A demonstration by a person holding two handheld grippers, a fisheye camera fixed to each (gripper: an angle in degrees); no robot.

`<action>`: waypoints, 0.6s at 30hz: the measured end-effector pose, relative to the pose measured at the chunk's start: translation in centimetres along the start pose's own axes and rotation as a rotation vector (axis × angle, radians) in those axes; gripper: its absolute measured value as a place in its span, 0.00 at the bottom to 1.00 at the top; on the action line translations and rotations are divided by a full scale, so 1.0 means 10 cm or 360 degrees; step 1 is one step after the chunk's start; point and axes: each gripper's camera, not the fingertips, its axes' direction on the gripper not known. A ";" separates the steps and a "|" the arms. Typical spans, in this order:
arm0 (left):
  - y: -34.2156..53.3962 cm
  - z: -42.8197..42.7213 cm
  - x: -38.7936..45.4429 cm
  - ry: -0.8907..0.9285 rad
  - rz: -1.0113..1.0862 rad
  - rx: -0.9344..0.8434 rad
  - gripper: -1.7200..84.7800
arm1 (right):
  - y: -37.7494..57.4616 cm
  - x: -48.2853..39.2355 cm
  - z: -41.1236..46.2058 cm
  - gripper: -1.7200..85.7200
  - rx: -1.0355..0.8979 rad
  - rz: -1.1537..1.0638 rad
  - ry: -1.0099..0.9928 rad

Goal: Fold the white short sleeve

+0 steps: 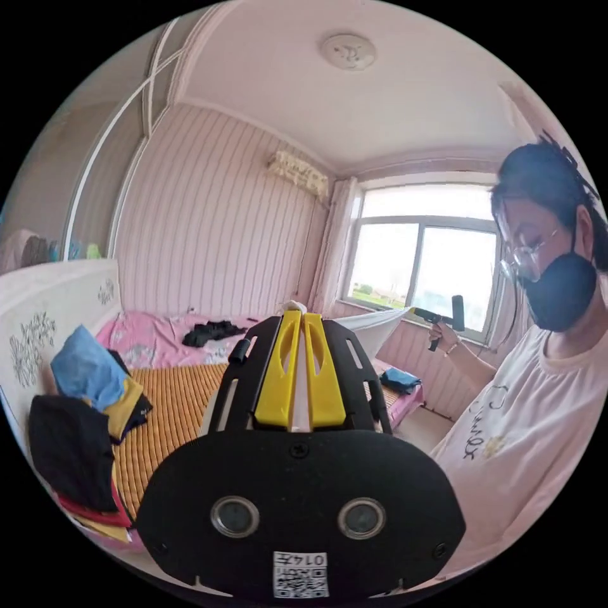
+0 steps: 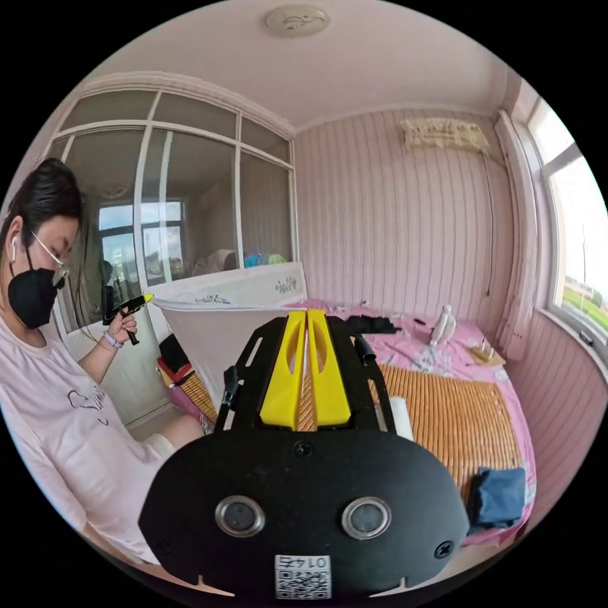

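You hold the white cotton short-sleeve shirt (image 2: 209,329) stretched between both grippers, left gripper (image 1: 301,316) and right gripper (image 2: 306,315) each clenched on an edge, lifted above the bed (image 2: 456,405) to straighten it.

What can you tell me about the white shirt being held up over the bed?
The white short sleeve is thin, plain fabric, lifted in the air above the bed and stretched between the two tools. The left gripper pinches one end between its yellow jaws; the right gripper pinches the other. Its top edge runs taut, while the rest hangs down in a tapering sheet. Its sleeves and collar cannot be made out.
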 end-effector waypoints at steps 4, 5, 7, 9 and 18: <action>-0.61 -0.64 0.41 0.0050 0.0284 0.0385 0.01 | -0.64 -0.32 -0.67 0.02 0.0259 -0.0230 0.0019; -0.67 -0.73 0.46 0.0035 0.0318 0.0419 0.01 | -0.81 -0.39 -0.85 0.02 0.0311 -0.0284 0.0022; -0.87 -0.96 0.63 -0.0026 0.0443 0.0501 0.01 | -1.01 -0.48 -1.02 0.02 0.0382 -0.0345 0.0067; -0.99 -1.01 0.72 -0.0073 0.0530 0.0516 0.01 | -1.24 -0.52 -1.05 0.02 0.0413 -0.0404 0.0138; -0.92 0.51 -0.44 -0.0205 0.0059 -0.0028 0.01 | -1.03 0.48 1.20 0.02 -0.0450 -0.0114 0.0195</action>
